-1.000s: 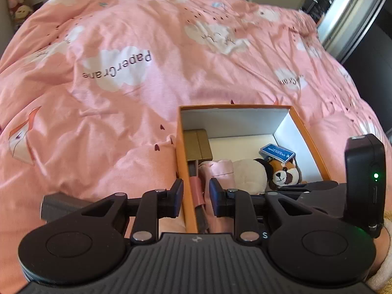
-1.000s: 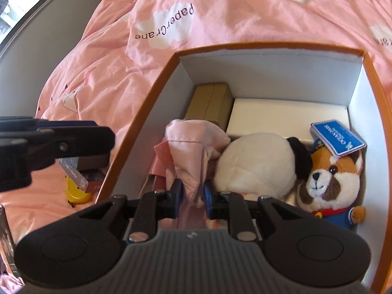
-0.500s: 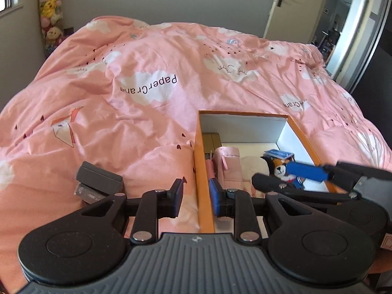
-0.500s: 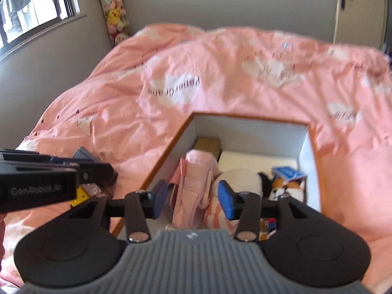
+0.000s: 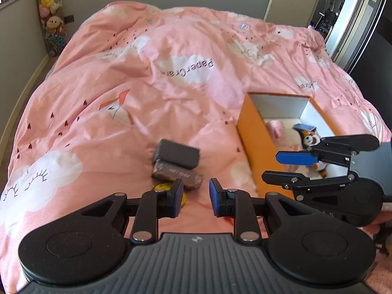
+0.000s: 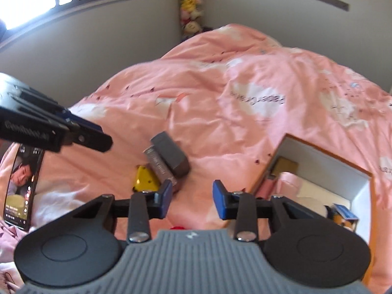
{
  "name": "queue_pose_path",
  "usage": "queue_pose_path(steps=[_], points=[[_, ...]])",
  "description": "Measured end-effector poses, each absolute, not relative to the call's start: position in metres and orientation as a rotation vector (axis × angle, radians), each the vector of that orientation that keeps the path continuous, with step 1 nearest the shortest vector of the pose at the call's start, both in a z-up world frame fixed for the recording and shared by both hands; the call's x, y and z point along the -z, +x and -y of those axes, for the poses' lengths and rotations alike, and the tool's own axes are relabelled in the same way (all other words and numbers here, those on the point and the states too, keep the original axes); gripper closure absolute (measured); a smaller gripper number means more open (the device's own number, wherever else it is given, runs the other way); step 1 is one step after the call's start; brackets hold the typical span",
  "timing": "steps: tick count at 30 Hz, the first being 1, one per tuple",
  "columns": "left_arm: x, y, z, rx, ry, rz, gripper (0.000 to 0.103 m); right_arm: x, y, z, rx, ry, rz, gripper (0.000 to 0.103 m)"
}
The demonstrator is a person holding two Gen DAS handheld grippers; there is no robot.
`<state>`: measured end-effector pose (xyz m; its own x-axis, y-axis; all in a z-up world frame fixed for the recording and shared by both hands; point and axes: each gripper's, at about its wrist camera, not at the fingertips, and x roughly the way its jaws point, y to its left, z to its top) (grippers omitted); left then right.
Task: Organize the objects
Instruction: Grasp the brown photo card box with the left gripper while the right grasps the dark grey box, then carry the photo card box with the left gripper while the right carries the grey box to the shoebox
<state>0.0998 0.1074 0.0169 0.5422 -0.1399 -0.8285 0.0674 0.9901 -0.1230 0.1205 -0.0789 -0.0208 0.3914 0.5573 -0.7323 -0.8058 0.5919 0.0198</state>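
Looking from the fingers out, the left gripper (image 5: 196,201) has its two blue-padded fingers spread apart and holds nothing. The right gripper (image 6: 191,202) is spread wide and holds nothing too.

Just past the left fingers, in the middle of the left view, lie three loose things on the pink quilt (image 5: 122,93): a dark grey block-shaped case (image 5: 177,156), a shiny silver-grey wrapped bar (image 5: 177,174) touching it, and a small yellow toy (image 5: 169,188) half behind a finger. The orange cardboard box with white inside (image 5: 254,142) sits at the right, with a pink folded cloth (image 5: 275,127) and a fox plush toy (image 5: 311,138) in it.

The next job is likely to pick up one loose thing. It would be best to go for the grey case on top, come down straight, close on its short sides, and lift slowly so the bar does not slide.

The yellow toy is partly hidden. Something small and red (image 6: 178,227) peeks out low in the right view; I cannot tell what it is. A phone with a lit screen (image 6: 22,183) is cut off at the lower left there. The box floor is mostly hidden.
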Motion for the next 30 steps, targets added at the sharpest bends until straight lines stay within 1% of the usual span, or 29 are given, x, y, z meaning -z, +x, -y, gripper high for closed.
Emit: queue_pose_path(steps=[2,6,10,12,14,17,19,23,25,29,30], points=[[-0.006,0.103,-0.119,0.116,-0.077,-1.023,0.074,0.031,0.125,0.064,-0.906,-0.416,-0.804,0.069],[0.020,0.119,-0.137,0.103,-0.152,-1.091,0.074,0.050,0.139,0.036,-0.948,-0.469,-0.891,0.069],[0.045,0.142,-0.155,0.060,-0.292,-1.154,0.074,0.062,0.150,0.009,-0.988,-0.564,-0.884,0.069],[0.058,0.154,-0.163,0.023,-0.378,-1.172,0.074,0.066,0.157,-0.003,-1.004,-0.612,-0.867,0.064],[0.072,0.165,-0.171,-0.023,-0.454,-1.185,0.074,0.071,0.166,-0.016,-1.018,-0.657,-0.849,0.064],[0.091,0.174,-0.177,-0.070,-0.551,-1.186,0.074,0.078,0.177,-0.031,-1.057,-0.713,-0.827,0.063],[0.100,0.175,-0.179,-0.091,-0.619,-1.181,0.072,0.082,0.182,-0.039,-1.077,-0.748,-0.810,0.063],[0.110,0.176,-0.178,-0.125,-0.711,-1.157,0.070,0.089,0.191,-0.048,-1.124,-0.788,-0.790,0.063],[0.112,0.177,-0.176,-0.150,-0.745,-1.143,0.066,0.093,0.194,-0.049,-1.145,-0.783,-0.799,0.063],[0.114,0.181,-0.165,-0.226,-0.744,-1.130,0.066,0.100,0.201,-0.047,-1.127,-0.757,-0.838,0.064],[0.115,0.182,-0.163,-0.246,-0.740,-1.126,0.062,0.100,0.203,-0.045,-1.116,-0.734,-0.861,0.065]])
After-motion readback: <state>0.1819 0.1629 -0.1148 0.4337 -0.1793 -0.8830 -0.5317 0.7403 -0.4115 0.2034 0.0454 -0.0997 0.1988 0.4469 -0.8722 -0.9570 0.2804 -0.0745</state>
